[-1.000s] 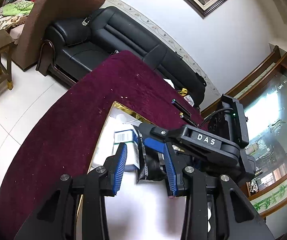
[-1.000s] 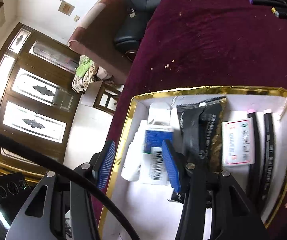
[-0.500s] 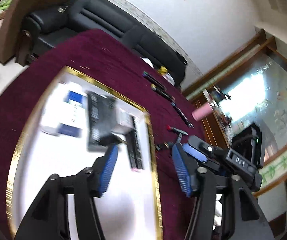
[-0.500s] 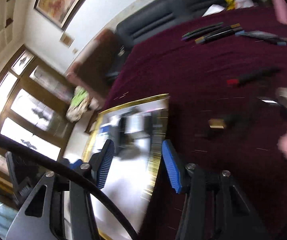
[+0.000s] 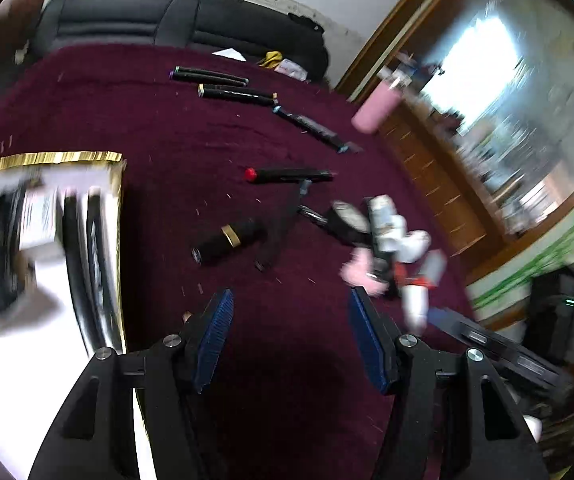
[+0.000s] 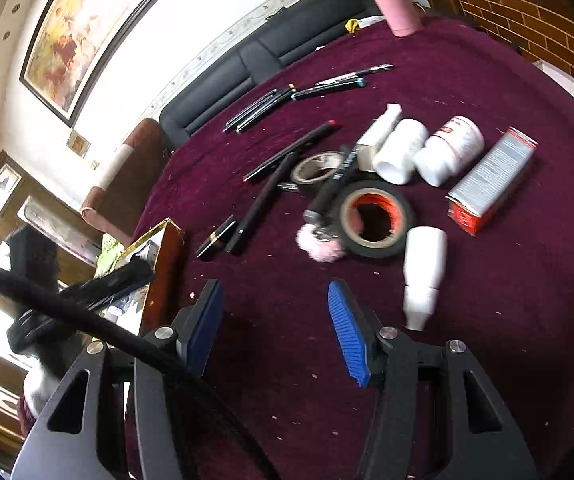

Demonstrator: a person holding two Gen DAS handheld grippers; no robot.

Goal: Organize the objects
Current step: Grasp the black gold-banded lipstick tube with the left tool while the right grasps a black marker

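Both grippers have swung off the gold-rimmed tray since a second ago and are now looking at the loose clutter on the maroon tablecloth (image 6: 487, 300). Left gripper (image 5: 289, 326): jaws have just been opening, and I am seeing them standing apart with only bare cloth between the blue pads. Right gripper (image 6: 273, 320): jaws have just been opening a little too, standing apart, nothing between them.

Left wrist view is blurring. Tray (image 5: 47, 158) is sitting at the left edge, already holding dark pens and a white packet, all smeared. Centre frame, a short black tube with a gold band (image 5: 227, 240) is lying on the cloth; a red-capped pen (image 5: 287, 175) is lying just above it. More black pens (image 5: 209, 75) are lying in a row toward the top. A pink cup (image 5: 375, 110) is showing upper right.

Right wrist view is sharper. A roll of black tape (image 6: 375, 218) is lying centre frame, with a pink pompom pen (image 6: 321, 240) leaning across its left side. White bottles (image 6: 449, 150) are lying above it, touching each other; a grey and red box (image 6: 491, 176) is lying to the right. One white bottle (image 6: 423, 272) is lying just right of my right pad. Tray corner (image 6: 159, 228) is peeking in at mid left.
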